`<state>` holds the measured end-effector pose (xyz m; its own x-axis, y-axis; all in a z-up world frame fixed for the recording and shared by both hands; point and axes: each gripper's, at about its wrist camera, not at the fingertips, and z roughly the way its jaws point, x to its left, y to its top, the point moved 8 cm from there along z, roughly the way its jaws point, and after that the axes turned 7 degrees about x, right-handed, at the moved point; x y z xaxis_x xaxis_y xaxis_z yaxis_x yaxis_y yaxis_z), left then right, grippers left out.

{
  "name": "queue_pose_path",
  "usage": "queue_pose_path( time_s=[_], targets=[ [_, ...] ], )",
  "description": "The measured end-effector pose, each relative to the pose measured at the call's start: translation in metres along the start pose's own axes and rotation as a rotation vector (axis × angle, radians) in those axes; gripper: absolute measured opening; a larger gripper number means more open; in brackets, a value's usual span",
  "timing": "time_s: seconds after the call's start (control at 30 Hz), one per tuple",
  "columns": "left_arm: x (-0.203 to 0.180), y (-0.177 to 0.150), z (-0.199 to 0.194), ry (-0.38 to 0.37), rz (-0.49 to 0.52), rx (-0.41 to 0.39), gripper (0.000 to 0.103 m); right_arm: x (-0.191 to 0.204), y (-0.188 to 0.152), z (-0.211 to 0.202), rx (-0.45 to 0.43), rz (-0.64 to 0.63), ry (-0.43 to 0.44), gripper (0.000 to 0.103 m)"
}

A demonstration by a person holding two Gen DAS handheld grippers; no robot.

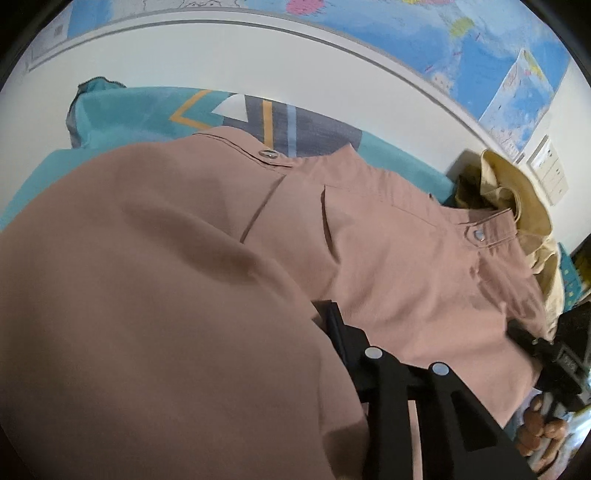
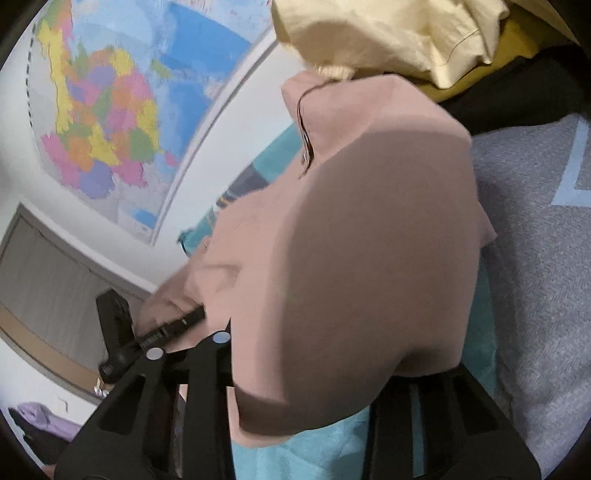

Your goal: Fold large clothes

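A large dusty-pink garment [image 1: 388, 258] with metal snap buttons lies on a teal patterned bedspread [image 1: 122, 114]. My left gripper [image 1: 332, 317] is shut on a fold of the pink cloth, which drapes over its left side and hides the fingertips. In the right wrist view the same pink garment [image 2: 369, 240] billows over my right gripper [image 2: 236, 332], which is shut on the cloth; its tips are buried in the fabric. The other gripper [image 2: 122, 332] shows at lower left there, also against the pink cloth.
A pale yellow garment [image 1: 517, 192] is heaped at the right end of the bed; it also shows in the right wrist view [image 2: 388, 33]. A grey part of the bedspread [image 2: 535, 240] lies to the right. A wall map [image 2: 110, 110] hangs behind.
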<state>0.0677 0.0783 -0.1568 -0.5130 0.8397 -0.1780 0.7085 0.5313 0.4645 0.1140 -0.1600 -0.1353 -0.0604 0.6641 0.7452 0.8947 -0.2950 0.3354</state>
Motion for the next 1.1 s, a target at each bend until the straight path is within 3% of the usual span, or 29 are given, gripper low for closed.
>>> queue_pose_path(
  time_s=[0.1, 0.13, 0.17, 0.2, 0.23, 0.3, 0.37, 0.43, 0.57, 0.77, 0.93, 1.03, 1.1],
  targets=[
    [0.002, 0.004, 0.005, -0.037, -0.010, 0.015, 0.045, -0.001, 0.006, 0.004, 0.005, 0.028, 0.015, 0.052],
    [-0.002, 0.006, 0.006, -0.057, 0.002, 0.023, 0.058, 0.001, 0.008, 0.006, 0.011, 0.020, 0.009, 0.055],
    [-0.006, 0.007, 0.007, -0.068, 0.012, 0.028, 0.065, 0.005, 0.010, 0.008, 0.011, 0.013, 0.010, 0.060],
    [-0.008, 0.009, 0.009, -0.063, 0.019, 0.028, 0.065, 0.008, 0.011, 0.012, 0.008, 0.006, 0.004, 0.060],
    [-0.009, 0.011, 0.011, -0.045, 0.025, 0.023, 0.064, 0.008, 0.013, 0.015, 0.009, 0.000, -0.005, 0.058],
    [-0.011, 0.016, 0.015, 0.005, 0.048, 0.021, 0.044, 0.010, 0.015, 0.022, 0.024, 0.009, 0.014, 0.032],
    [-0.009, 0.021, 0.013, -0.036, 0.038, 0.038, 0.015, 0.016, 0.017, 0.024, 0.028, -0.005, 0.006, 0.026],
    [-0.006, 0.030, 0.000, -0.061, 0.030, 0.017, 0.011, 0.038, 0.023, 0.020, 0.010, -0.070, 0.010, 0.023],
    [0.004, 0.059, -0.045, -0.049, 0.052, -0.101, 0.009, 0.091, 0.038, 0.016, -0.020, -0.194, 0.040, 0.022],
    [0.046, 0.125, -0.119, 0.048, 0.032, -0.244, 0.009, 0.191, 0.088, 0.037, -0.053, -0.357, 0.112, 0.021],
    [0.110, 0.169, -0.173, 0.167, -0.038, -0.400, 0.009, 0.269, 0.110, 0.086, -0.092, -0.463, 0.214, 0.021],
    [0.156, 0.173, -0.175, 0.226, -0.107, -0.430, 0.010, 0.279, 0.090, 0.146, 0.000, -0.492, 0.239, 0.021],
    [0.205, 0.163, -0.149, 0.282, -0.170, -0.396, 0.012, 0.266, 0.072, 0.191, 0.093, -0.463, 0.216, 0.023]
  ],
)
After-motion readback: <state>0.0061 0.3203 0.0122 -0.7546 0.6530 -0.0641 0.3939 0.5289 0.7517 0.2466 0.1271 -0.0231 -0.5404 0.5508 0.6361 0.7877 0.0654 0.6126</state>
